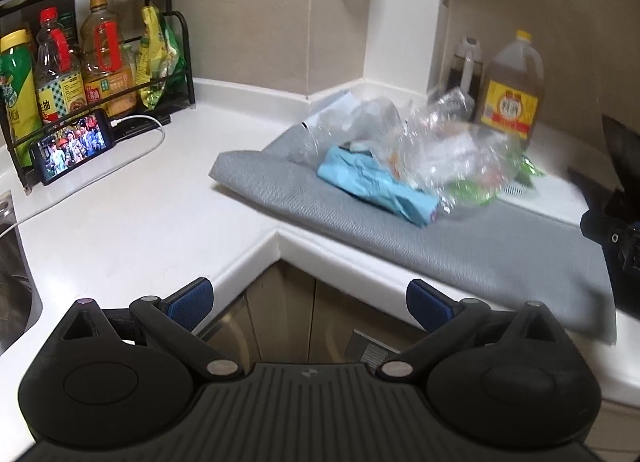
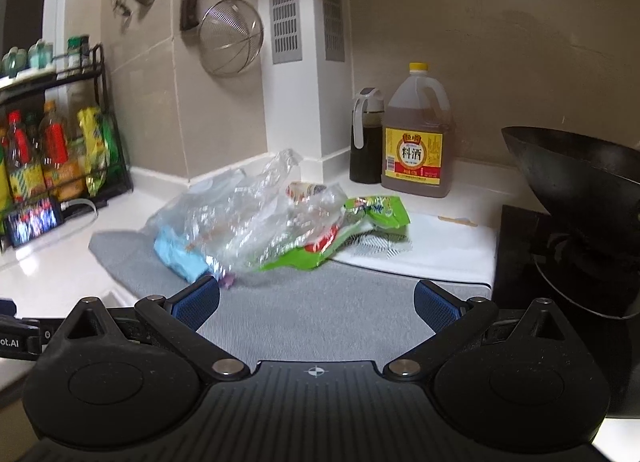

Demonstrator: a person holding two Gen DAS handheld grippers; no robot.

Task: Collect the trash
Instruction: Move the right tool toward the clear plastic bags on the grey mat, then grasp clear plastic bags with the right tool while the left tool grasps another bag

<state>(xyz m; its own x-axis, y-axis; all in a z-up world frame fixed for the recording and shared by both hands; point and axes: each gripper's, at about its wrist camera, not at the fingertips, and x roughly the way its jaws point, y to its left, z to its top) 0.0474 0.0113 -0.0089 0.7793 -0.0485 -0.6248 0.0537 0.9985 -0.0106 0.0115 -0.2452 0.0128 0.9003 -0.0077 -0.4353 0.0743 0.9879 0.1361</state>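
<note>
Trash [image 2: 256,222] lies heaped on a grey mat [image 2: 320,314] spread over a white kitchen counter [image 1: 120,222], a loose pile of crumpled clear plastic [image 1: 400,134] with a blue bag [image 1: 376,186] on the side of the mat toward the counter's corner and a green wrapper [image 2: 360,230] on the side toward the stove. Behind the mat, against the wall, stand a yellow-capped jug [image 2: 418,134] of cooking wine and, touching it, a dark sauce bottle [image 2: 366,138]; a black wok [image 2: 580,186] sits just beside the mat's far end. Well apart from the mat, past the corner, a wire rack [image 1: 176,54] holds oil and sauce bottles, with a lit phone [image 1: 74,150] propped against it. The left gripper [image 1: 310,302] hangs off the counter's edge, short of the mat, its blue-padded jaws spread wide and holding nothing. The right gripper [image 2: 316,302] hovers over the mat, near the pile, jaws likewise released and empty.
</note>
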